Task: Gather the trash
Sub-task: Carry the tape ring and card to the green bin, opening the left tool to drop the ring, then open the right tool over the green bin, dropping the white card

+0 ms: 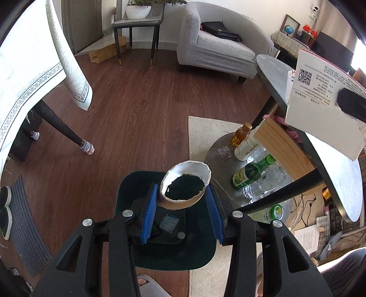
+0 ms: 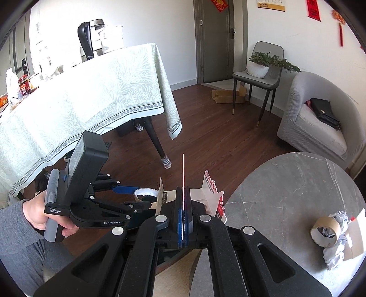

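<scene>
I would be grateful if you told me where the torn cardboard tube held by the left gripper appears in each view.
Left wrist view: the cardboard tube sits at lower centre, between the left gripper's blue pads, above a dark bin.
Right wrist view: its white torn rim shows left of centre, partly hidden.
Shared landmark: the potted plant on the grey chair.

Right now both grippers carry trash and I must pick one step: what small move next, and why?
Probably lower the left gripper and release: its cardboard roll already hangs over the dark green bin, while the right gripper holds the flattened box aside.
</scene>
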